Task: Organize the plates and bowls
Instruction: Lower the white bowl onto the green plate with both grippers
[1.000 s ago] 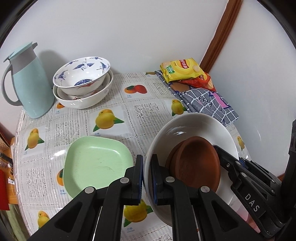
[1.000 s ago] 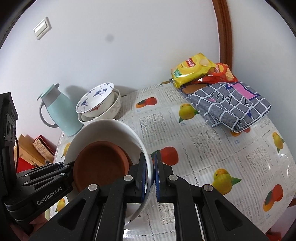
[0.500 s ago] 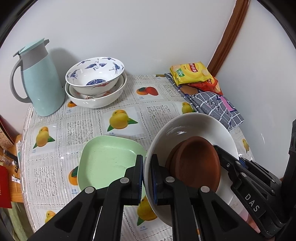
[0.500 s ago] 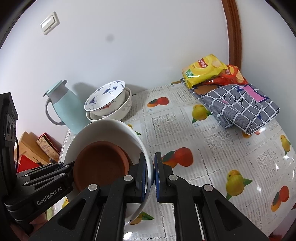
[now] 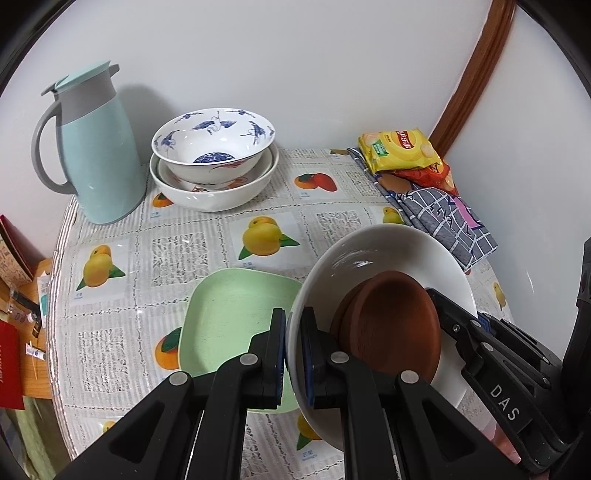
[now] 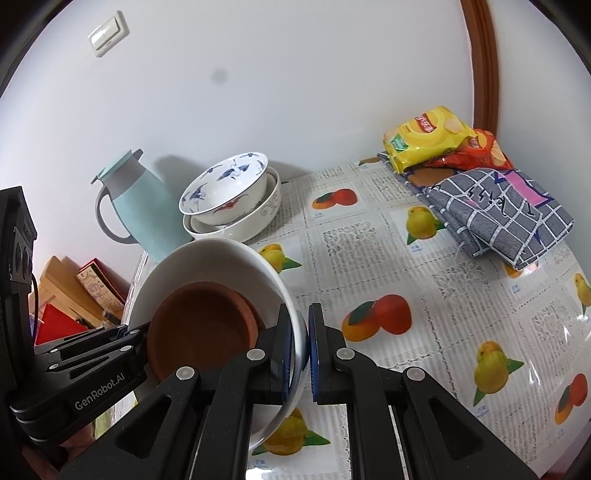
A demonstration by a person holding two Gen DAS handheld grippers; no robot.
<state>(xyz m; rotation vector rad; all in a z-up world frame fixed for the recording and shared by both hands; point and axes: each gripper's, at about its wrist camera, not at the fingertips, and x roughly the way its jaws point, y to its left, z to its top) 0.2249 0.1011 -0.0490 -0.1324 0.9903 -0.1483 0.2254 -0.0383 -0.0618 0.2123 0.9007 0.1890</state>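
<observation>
green plate [image 5: 236, 317], jug [image 5: 99, 147], stacked bowls [image 5: 214, 162]

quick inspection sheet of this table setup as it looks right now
surface: round table under a fruit-print cloth
job's things: white bowl carrying a brown dish, held above the table; green square plate flat; blue-patterned bowl nested in stacked white bowls
clutter: pale blue jug, yellow snack bag, checked cloth
grippers: left gripper and right gripper, jaws clamped on opposite rims of the white bowl
cables: nothing seen
surroundings: white wall, wall switch, wooden trim
</observation>
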